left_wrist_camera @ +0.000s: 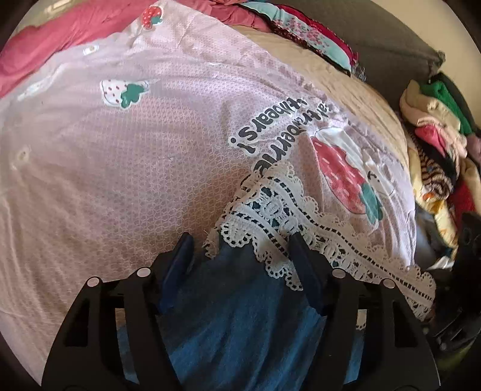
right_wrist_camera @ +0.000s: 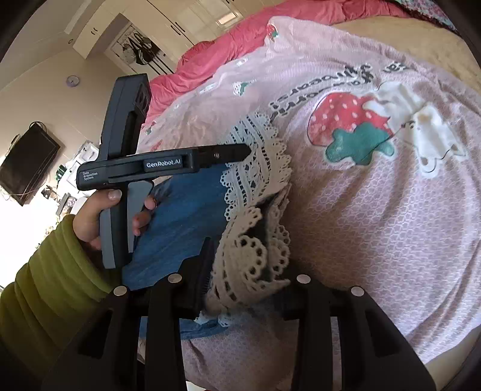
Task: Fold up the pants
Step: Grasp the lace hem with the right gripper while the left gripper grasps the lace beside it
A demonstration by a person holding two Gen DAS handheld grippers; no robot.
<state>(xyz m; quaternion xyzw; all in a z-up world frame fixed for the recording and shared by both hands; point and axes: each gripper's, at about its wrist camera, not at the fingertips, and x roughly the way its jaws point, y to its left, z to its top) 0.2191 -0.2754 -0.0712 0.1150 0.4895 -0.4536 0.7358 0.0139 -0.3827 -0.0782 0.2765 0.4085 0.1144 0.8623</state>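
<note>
Blue denim pants [left_wrist_camera: 234, 303] with a white lace hem [left_wrist_camera: 288, 210] lie on a pink strawberry blanket [left_wrist_camera: 120, 168]. My left gripper [left_wrist_camera: 240, 243] is open, its fingers straddling the lace hem and denim. In the right wrist view the pants [right_wrist_camera: 183, 216] and lace hem [right_wrist_camera: 258, 186] lie in front. My right gripper [right_wrist_camera: 240, 255] is open, with bunched lace between its fingers. The left gripper [right_wrist_camera: 240, 152] shows from the side, held by a hand in a green sleeve, over the hem.
The pink blanket [right_wrist_camera: 390, 225] covers a bed with a beige cover [left_wrist_camera: 345, 81] and a red duvet [left_wrist_camera: 60, 39]. A pile of mixed clothes [left_wrist_camera: 439, 144] lies at the right. A wardrobe [right_wrist_camera: 156, 27] and a wall television [right_wrist_camera: 27, 162] stand beyond the bed.
</note>
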